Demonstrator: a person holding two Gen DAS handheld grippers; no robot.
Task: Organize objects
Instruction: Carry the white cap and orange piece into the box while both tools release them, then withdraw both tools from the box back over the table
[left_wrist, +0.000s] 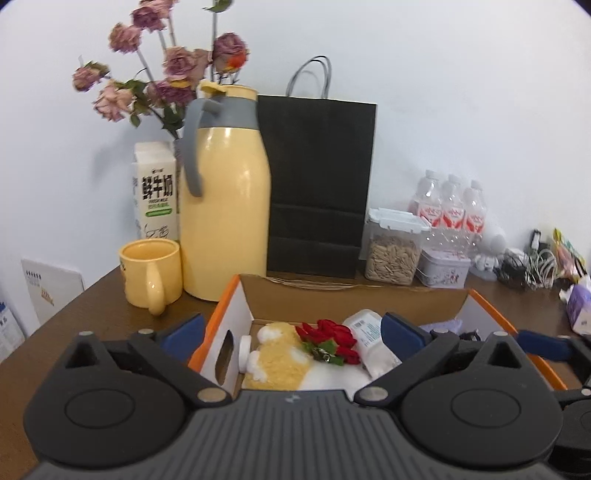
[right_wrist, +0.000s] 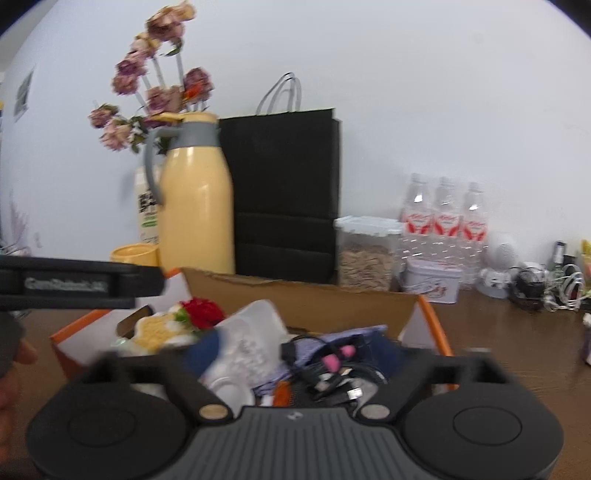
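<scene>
An open cardboard box with orange edges and white sides lies on the brown table. Inside are a yellow plush toy, red fabric roses and a white bottle. My left gripper is open and straddles the box's left wall, one blue pad outside and one inside, gripping nothing. In the blurred right wrist view my right gripper is open over the box, above the white bottle, black cables and a purple cloth.
Behind the box stand a yellow thermos jug, a yellow mug, a milk carton, dried flowers, a black paper bag, a seed jar, a tin, water bottles and tangled cables.
</scene>
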